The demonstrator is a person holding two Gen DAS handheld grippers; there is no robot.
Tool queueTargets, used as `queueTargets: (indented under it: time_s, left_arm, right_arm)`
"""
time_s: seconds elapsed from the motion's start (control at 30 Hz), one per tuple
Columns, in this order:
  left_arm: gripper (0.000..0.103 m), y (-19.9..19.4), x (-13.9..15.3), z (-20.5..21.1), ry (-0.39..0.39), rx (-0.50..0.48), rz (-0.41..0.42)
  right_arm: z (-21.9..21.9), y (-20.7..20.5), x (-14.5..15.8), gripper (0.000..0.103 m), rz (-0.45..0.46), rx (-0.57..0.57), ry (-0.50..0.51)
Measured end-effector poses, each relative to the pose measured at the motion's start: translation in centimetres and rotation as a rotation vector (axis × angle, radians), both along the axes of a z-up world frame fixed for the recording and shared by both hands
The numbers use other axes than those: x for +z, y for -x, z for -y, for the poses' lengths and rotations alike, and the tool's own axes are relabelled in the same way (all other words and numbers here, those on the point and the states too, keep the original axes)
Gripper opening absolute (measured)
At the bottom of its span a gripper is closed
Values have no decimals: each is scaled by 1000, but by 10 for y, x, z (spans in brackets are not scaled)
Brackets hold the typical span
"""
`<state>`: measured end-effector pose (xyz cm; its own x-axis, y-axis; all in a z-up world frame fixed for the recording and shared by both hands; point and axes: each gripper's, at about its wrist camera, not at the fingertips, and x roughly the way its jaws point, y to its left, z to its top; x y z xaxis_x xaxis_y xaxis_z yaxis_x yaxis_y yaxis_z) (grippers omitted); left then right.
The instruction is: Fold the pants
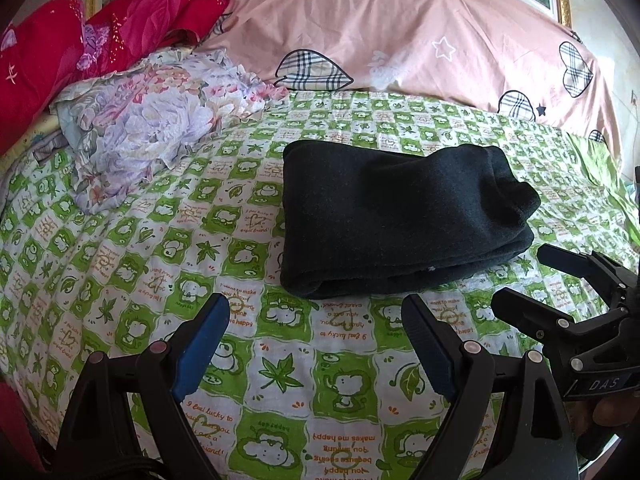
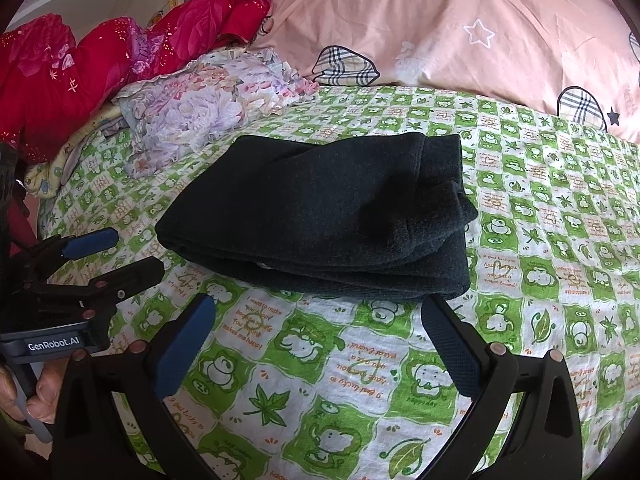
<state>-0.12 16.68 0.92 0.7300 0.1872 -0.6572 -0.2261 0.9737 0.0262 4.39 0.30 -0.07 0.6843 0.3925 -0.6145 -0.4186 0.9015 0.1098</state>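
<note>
Dark, nearly black pants (image 1: 404,220) lie folded into a thick rectangular bundle on the green-and-white checked bed sheet (image 1: 280,380). In the right wrist view the same pants (image 2: 320,216) fill the middle, folded edge toward me. My left gripper (image 1: 316,312) hovers just short of the bundle's near edge, open, with nothing between its blue pads. My right gripper (image 2: 318,312) is likewise open and holds nothing, close to the bundle's near edge. Each gripper shows in the other's view: the right gripper (image 1: 516,276) at the right, the left gripper (image 2: 132,252) at the left.
A pink duvet (image 1: 400,28) with plaid hearts lies piled along the back. A floral pillow (image 1: 148,120) and red bedding (image 1: 80,48) lie at the back left. A hand (image 2: 36,392) grips the left tool's handle. The sheet (image 2: 360,400) spreads around the pants.
</note>
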Motion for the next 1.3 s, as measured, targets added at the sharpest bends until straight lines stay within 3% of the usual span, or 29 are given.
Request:
queueTargets:
  time_s: [1.3]
  left_arm:
    - [89, -2, 1, -4, 17, 0, -9]
  right_arm:
    - [-3, 0, 8, 103, 14, 11, 7]
